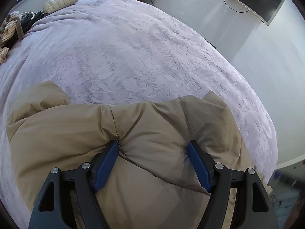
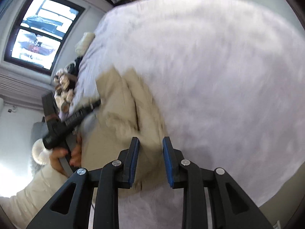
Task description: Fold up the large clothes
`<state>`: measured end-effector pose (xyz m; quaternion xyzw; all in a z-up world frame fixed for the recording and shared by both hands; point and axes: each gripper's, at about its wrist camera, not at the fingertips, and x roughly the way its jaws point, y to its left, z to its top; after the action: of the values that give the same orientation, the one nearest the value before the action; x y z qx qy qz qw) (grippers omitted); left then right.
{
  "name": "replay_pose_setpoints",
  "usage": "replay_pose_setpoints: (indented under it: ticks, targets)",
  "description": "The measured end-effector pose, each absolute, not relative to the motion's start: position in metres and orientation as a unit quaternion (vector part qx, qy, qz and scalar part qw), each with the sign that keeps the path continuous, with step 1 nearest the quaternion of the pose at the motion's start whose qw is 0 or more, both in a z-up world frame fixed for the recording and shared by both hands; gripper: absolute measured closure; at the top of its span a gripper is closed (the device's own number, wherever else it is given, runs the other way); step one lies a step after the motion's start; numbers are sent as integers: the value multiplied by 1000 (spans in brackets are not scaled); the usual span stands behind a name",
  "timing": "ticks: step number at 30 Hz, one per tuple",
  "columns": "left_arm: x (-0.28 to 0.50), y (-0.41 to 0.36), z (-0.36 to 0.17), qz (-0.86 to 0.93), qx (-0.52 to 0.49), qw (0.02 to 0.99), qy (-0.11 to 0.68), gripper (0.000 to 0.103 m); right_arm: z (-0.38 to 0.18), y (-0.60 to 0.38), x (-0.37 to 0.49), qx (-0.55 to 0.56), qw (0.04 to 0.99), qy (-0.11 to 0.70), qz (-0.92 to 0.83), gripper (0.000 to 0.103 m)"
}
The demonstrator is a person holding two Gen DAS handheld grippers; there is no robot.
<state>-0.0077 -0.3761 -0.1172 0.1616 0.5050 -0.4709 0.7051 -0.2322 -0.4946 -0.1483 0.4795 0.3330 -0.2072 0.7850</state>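
The left claw (image 1: 153,148) is spread wide with its blue pads pressed into a thick fold of the tan puffer jacket (image 1: 133,133), pinching that padded bulk against the lilac bed (image 1: 133,47). The right claw (image 2: 150,143) stands slightly parted over the jacket's near edge with nothing gripped, its view blurred. In that view the jacket's long axis runs away up-left toward the left claw, so the left hand (image 2: 64,156) seems nearer the bulk, and the right must reach for the free end.

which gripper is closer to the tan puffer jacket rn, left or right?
Left. The left gripper presses wide-spread fingers into the tan puffer jacket. The right gripper hangs above the jacket's edge, jaws slightly apart with nothing between them.
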Motion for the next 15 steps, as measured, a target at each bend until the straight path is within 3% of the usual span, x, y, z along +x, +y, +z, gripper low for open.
replay_pose_setpoints:
  ticks: [2,3,4,6,12,15]
  targets:
    - [-7,-377,-118,-471,161,705,505,28,-133,-506,-220,470,799,328,-184,74]
    - [-6,-377,-118,-471,160,705,505,28,-128,-511,-207,459,803,341,-170,67]
    - [-5,-378,-119,-471,160,706,505,28,-126,-514,-191,440,805,367,-155,38]
    - [-6,-379,-119,-470,162,707,503,28,-126,-514,-165,398,807,414,-137,5]
    - [-5,-371,-104,-457,153,720,499,28,-170,-503,-101,290,795,526,-89,4]
    - [1,-342,-81,-452,117,729,501,28,-200,-510,-90,303,777,546,-76,4]
